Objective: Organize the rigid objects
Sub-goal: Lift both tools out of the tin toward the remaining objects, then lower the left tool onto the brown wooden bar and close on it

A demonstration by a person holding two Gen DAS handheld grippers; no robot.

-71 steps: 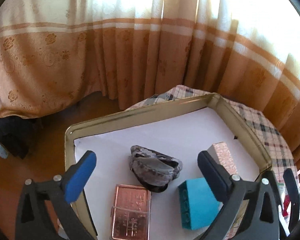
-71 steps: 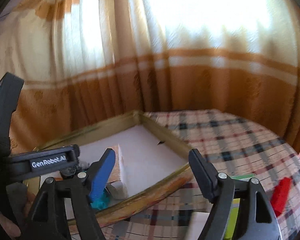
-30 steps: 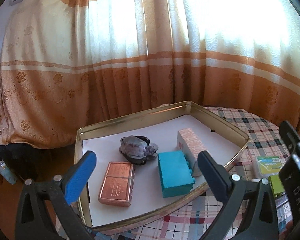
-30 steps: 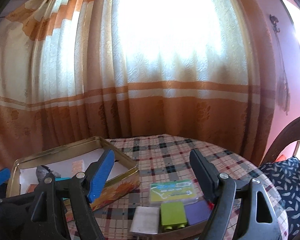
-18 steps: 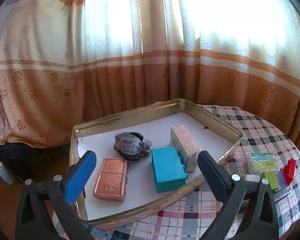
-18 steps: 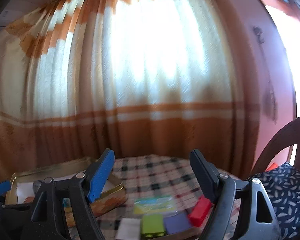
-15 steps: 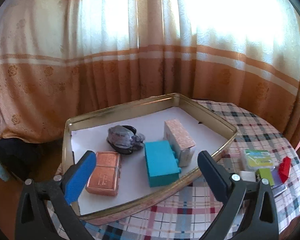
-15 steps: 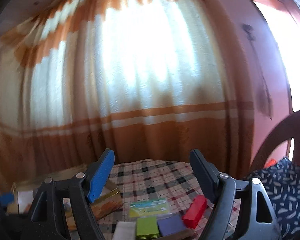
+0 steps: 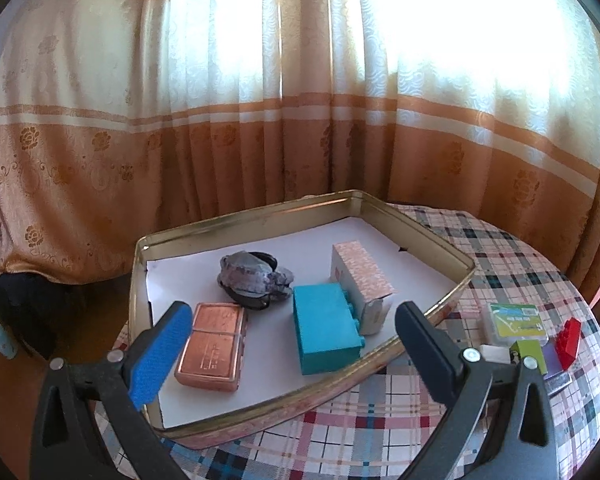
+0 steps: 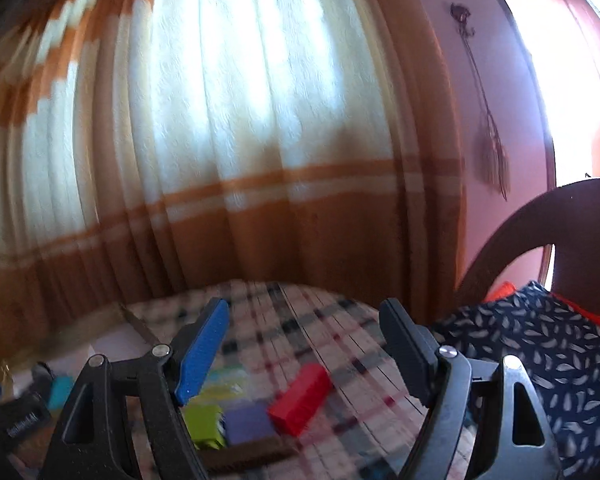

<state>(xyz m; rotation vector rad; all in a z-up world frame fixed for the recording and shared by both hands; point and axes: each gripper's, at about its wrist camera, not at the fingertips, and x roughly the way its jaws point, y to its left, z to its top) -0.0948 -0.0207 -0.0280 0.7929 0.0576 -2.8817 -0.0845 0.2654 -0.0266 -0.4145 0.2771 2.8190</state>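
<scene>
A gold tin tray (image 9: 260, 216) lined with white paper sits on the plaid table. In it lie a copper case (image 9: 214, 345), a teal brick (image 9: 324, 326), a pink patterned box (image 9: 362, 280) and a grey crumpled object (image 9: 254, 276). My left gripper (image 9: 292, 344) is open and empty, above the tray's near edge. My right gripper (image 10: 304, 344) is open and empty, above a red brick (image 10: 302, 398), a purple block (image 10: 248, 422) and a green block (image 10: 204, 426). The right wrist view is blurred.
To the right of the tray lie a green-labelled clear case (image 9: 518, 320), a white block (image 9: 494, 354), a green block (image 9: 530, 354) and a red brick (image 9: 568, 336). Orange curtains (image 9: 300, 140) hang behind. A chair with a patterned cushion (image 10: 548, 352) stands at the right.
Both grippers have pulled back and up from the tray. The right gripper has swung right, over the loose blocks. Both stay open.
</scene>
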